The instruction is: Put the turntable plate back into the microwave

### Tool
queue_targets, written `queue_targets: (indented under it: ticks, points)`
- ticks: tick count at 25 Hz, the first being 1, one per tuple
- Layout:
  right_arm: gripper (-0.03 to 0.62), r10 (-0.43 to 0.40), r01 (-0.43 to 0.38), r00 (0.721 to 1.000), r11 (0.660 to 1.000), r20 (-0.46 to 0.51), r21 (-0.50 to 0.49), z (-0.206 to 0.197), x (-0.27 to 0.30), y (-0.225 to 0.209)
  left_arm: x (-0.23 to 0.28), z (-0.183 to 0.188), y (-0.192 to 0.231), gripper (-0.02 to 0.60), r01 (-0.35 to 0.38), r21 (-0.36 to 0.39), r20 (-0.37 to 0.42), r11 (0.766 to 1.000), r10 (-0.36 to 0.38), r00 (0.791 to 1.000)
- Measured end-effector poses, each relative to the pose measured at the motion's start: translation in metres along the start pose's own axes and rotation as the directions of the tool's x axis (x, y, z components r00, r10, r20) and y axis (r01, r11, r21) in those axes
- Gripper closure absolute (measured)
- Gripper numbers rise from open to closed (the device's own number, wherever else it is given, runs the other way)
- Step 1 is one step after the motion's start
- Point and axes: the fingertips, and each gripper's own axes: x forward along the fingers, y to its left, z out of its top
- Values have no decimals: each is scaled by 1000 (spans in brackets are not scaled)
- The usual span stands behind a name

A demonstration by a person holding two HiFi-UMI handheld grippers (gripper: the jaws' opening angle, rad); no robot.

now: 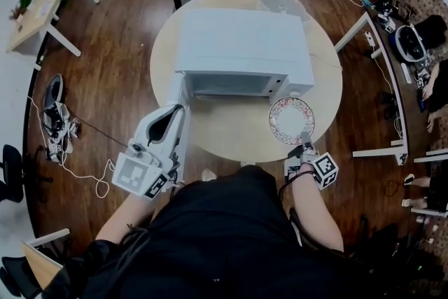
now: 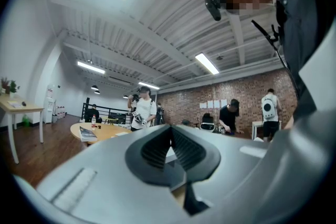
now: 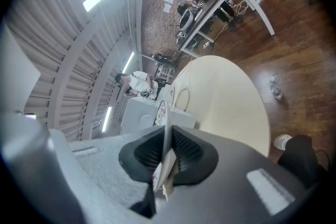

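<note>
The turntable plate (image 1: 292,120) is round and white with a reddish floral band. It hangs roughly flat just above the round table (image 1: 224,138), pinched at its near rim by the right gripper (image 1: 302,143). Just beside it stands the white microwave (image 1: 241,42), with its door (image 1: 184,89) swung open at the left and its cavity bare.

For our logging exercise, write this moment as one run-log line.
right gripper: jaws shut on turntable plate | plate: outside microwave | door: open | left gripper: jaws shut
</note>
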Motion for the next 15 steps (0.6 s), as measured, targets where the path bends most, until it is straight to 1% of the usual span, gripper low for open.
queue_targets:
  ticks: [7,15]
  points:
    - [574,10,-11,999,1000,-42,-7,-13,7,4,-7,-3,-1,578,-11,-7,6,1000,11,1000]
    - [574,29,-31,994,999,-102,-19,-31,16,16,-10,-2,-12,578,1,0,9,1000,-1,1000]
